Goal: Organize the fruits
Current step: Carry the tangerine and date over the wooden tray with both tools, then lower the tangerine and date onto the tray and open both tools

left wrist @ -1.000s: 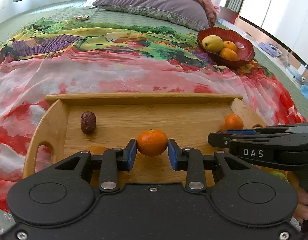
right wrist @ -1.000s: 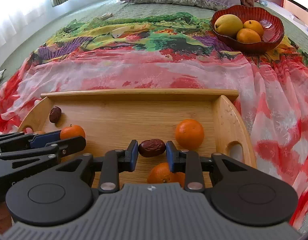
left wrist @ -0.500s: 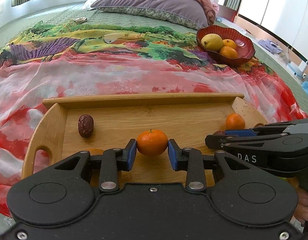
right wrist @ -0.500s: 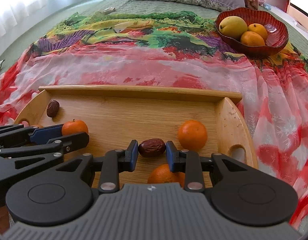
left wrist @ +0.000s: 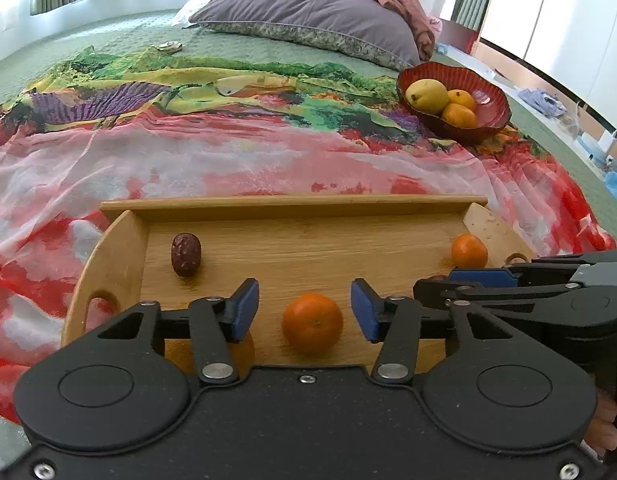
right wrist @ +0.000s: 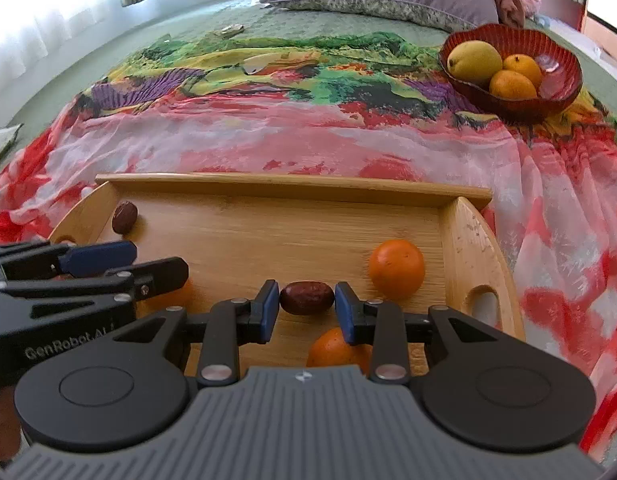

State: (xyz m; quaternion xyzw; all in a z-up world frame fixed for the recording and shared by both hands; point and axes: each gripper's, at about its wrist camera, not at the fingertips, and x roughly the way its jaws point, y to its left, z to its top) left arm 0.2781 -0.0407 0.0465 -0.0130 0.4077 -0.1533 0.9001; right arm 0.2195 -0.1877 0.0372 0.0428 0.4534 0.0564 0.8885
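Note:
A wooden tray [left wrist: 292, 206] lies on a colourful cloth on the bed. My left gripper [left wrist: 304, 310] is open, and a tangerine [left wrist: 312, 329] sits on the tray between its blue pads, apart from both. A dark date [left wrist: 185, 254] lies at the tray's left, another tangerine [left wrist: 469, 251] at its right. My right gripper [right wrist: 306, 306] is shut on a dark red date [right wrist: 307, 298] just above the tray [right wrist: 292, 186]. Tangerines [right wrist: 396, 268] lie to its right and below it [right wrist: 332, 350]. The left gripper [right wrist: 124, 264] shows at the left in the right wrist view.
A red bowl [left wrist: 492, 96] holding a yellow pear and two tangerines stands on the cloth at the far right; it also shows in the right wrist view [right wrist: 564, 60]. A purple pillow [left wrist: 308, 12] lies at the head of the bed.
My left gripper has opened and let go of the tangerine, which now rests on the tray. The right gripper still holds the date.

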